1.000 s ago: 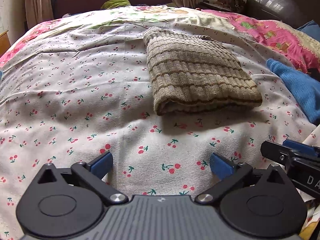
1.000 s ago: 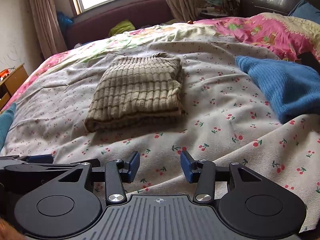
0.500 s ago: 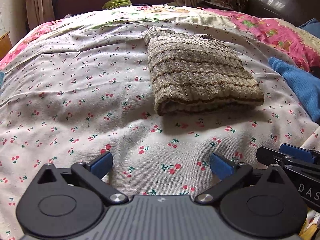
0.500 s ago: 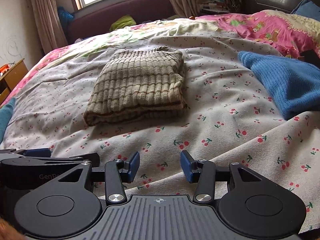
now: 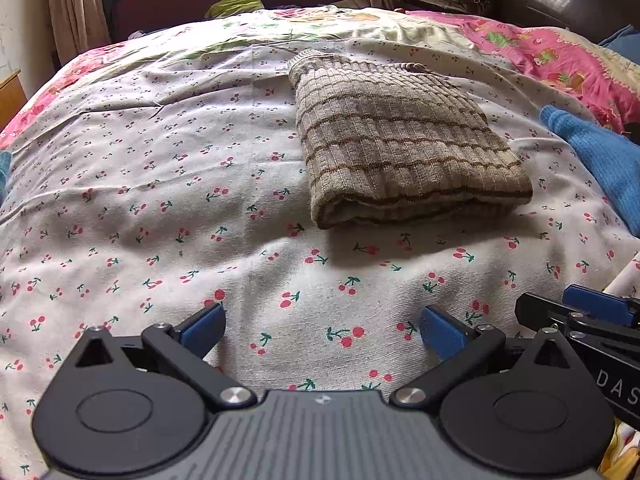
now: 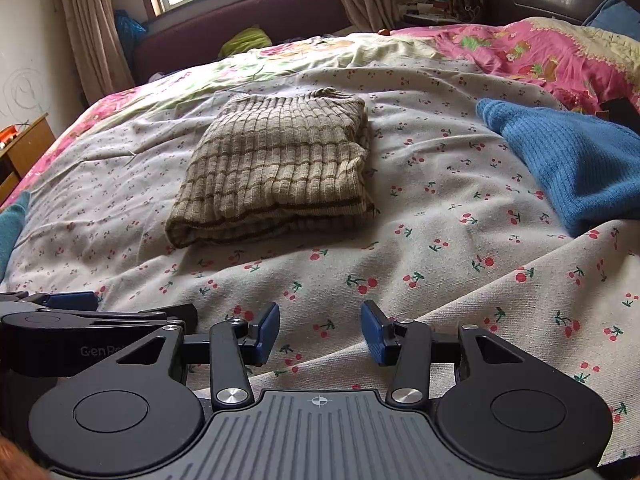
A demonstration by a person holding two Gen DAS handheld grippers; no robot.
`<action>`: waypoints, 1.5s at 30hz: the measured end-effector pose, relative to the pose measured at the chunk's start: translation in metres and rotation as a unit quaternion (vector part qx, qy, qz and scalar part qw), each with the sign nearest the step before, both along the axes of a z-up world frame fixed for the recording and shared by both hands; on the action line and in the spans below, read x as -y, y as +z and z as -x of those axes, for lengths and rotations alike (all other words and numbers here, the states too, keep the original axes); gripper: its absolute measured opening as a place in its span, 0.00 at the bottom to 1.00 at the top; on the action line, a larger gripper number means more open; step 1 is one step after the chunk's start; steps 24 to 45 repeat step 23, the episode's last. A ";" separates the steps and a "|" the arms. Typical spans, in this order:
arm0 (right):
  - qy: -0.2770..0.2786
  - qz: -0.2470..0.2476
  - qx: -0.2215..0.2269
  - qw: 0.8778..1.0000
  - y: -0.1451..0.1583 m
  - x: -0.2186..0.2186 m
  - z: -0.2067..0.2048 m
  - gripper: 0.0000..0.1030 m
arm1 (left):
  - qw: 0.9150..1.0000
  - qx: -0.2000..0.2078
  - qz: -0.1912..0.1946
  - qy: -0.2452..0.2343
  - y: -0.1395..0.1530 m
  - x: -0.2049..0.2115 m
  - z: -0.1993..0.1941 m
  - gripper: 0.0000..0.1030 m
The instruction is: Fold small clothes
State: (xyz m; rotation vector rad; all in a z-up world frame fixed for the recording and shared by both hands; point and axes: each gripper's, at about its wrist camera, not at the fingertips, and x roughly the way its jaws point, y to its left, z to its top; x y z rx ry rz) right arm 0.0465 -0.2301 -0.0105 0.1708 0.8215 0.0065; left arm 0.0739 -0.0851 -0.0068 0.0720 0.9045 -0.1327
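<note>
Knitwear: the folded beige sweater (image 6: 276, 168) looks soft, floppy; pinch its near corners. Left tongs (image 5: 322, 330) and right tongs (image 6: 320, 330) both released.

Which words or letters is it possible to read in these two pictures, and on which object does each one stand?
"DAS", cut off by the picture's edge: on the black body of the right hand-held gripper, left wrist view.
"GenRo", partly hidden: on the black body of the left hand-held gripper, right wrist view.
Clutter by the far wall: too small to read.

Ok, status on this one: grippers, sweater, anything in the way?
Left gripper open, empty. Right gripper open, empty. Beige sweater folded on cherry-print sheet. Nothing between; blue knit off to the side.
</note>
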 end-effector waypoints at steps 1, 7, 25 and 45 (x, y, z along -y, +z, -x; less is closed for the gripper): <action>0.000 0.000 0.000 1.000 0.000 0.000 0.000 0.43 | 1.000 -0.001 0.001 0.000 0.000 0.000 0.000 1.00; 0.001 0.002 -0.001 1.000 0.000 -0.001 -0.001 0.43 | 1.000 -0.004 0.004 0.002 -0.001 -0.001 -0.001 1.00; 0.001 0.002 -0.001 1.000 0.000 -0.002 -0.001 0.44 | 1.000 0.005 -0.002 0.009 0.002 -0.001 0.002 1.00; 0.001 0.002 -0.001 1.000 0.000 -0.002 -0.001 0.44 | 1.000 0.005 -0.002 0.009 0.002 -0.001 0.002 1.00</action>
